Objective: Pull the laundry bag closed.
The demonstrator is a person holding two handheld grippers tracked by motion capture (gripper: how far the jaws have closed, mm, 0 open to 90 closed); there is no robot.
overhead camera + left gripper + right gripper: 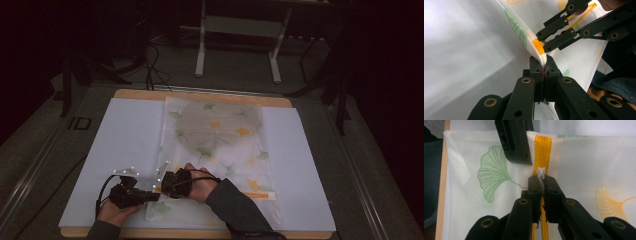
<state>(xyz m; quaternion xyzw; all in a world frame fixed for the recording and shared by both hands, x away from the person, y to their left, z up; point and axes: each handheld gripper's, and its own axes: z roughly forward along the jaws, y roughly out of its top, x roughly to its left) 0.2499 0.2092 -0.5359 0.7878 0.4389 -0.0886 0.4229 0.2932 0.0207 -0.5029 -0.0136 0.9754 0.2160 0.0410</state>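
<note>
I see a white mesh bag [216, 150] printed with ginkgo leaves lying flat on the white sheet [125, 150] covering the desk [200, 95]. My left claw [543, 71] is pinched on the bag's corner edge beside the yellow zipper [543, 147], while my right claw [541, 185] is pressed together on the white zipper pull [541, 173].

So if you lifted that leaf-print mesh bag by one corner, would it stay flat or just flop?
Likely flop: the mesh bag already folds into a ridge where the left gripper pinches its edge. Probably light, since the weave looks thin and see-through. The round thing inside might slide.
</note>
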